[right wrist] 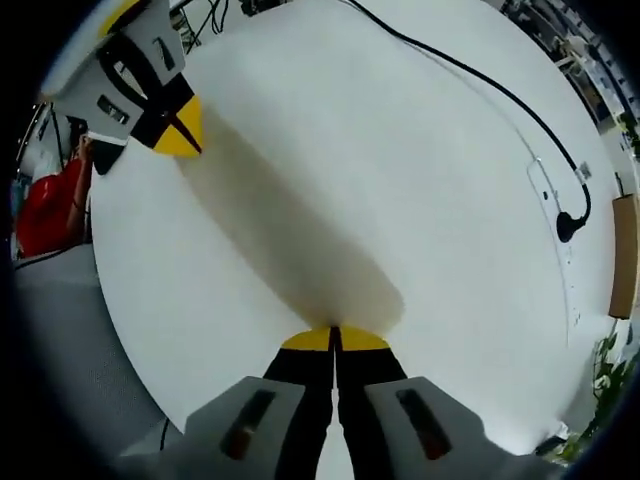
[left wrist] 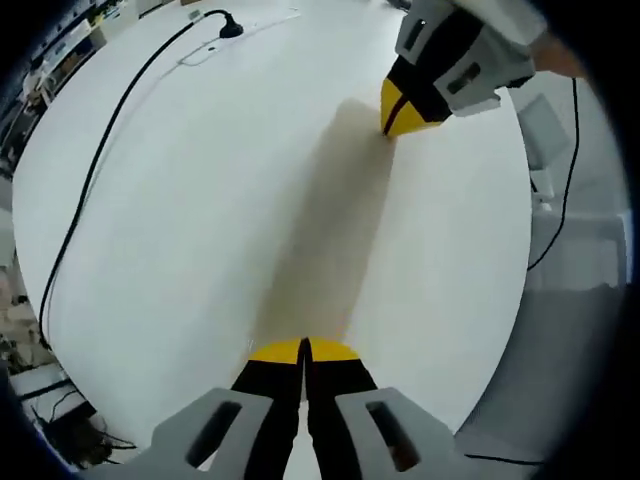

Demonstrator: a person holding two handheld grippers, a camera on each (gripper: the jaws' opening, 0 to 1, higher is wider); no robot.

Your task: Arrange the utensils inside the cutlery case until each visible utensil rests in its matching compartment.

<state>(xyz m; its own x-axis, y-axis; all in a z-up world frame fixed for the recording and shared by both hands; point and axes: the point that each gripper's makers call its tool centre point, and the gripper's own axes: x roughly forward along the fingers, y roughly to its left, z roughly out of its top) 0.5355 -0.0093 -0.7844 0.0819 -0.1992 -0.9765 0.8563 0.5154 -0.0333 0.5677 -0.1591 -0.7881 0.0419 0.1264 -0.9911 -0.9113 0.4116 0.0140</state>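
Yellow-tipped black jaws of the left gripper (left wrist: pixel 303 352) are pressed together with nothing between them, low over a smooth, matte white round table (left wrist: pixel 200 220). Ahead of it to the right, the right gripper (left wrist: pixel 392 118) touches the table with its jaws equally clenched and empty. One black cable (left wrist: pixel 100 160) with a plug lies far ahead to the left; I cannot see where the cutlery case or the utensils are.
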